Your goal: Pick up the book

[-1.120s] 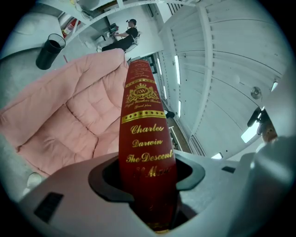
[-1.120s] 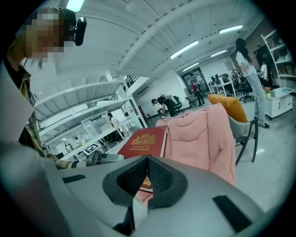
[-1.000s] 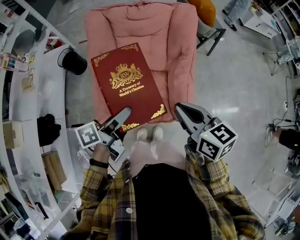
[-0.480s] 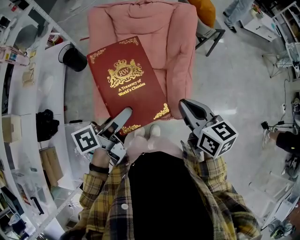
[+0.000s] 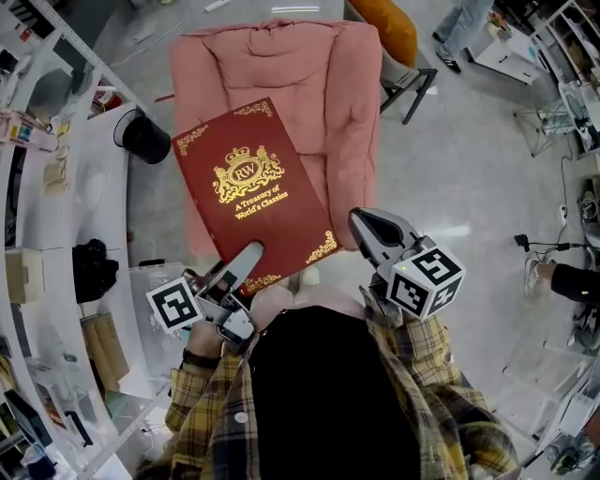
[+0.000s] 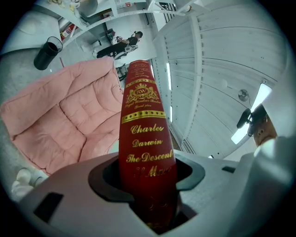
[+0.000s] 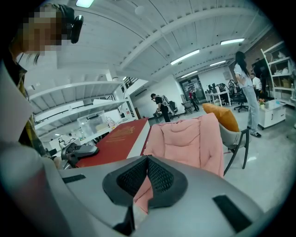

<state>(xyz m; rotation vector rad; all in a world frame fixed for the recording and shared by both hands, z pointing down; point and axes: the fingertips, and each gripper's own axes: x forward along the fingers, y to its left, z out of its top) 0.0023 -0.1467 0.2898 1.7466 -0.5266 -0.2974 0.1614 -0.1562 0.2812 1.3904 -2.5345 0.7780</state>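
A large dark red book [image 5: 253, 187] with gold lettering hangs tilted over the pink padded chair [image 5: 281, 75]. My left gripper [image 5: 246, 258] is shut on its near lower corner. In the left gripper view the book's spine [image 6: 145, 129] stands straight up between the jaws of the left gripper [image 6: 145, 171], with the pink chair [image 6: 69, 115] behind. My right gripper [image 5: 366, 225] hovers just right of the book, apart from it, jaws together and empty. The right gripper view shows the right gripper [image 7: 145, 162], the book's cover [image 7: 115, 139] to its left and the pink chair [image 7: 185, 139] ahead.
A black bin [image 5: 145, 139] stands left of the chair beside a curved white desk [image 5: 84, 187]. A chair with an orange cushion [image 5: 398, 28] stands behind on the right. Another person [image 5: 567, 277] sits at the far right. My shoes [image 5: 309, 277] are below the book.
The left gripper has risen a little with the book, which now stands off the pink cushion. The right gripper has stayed where it was.
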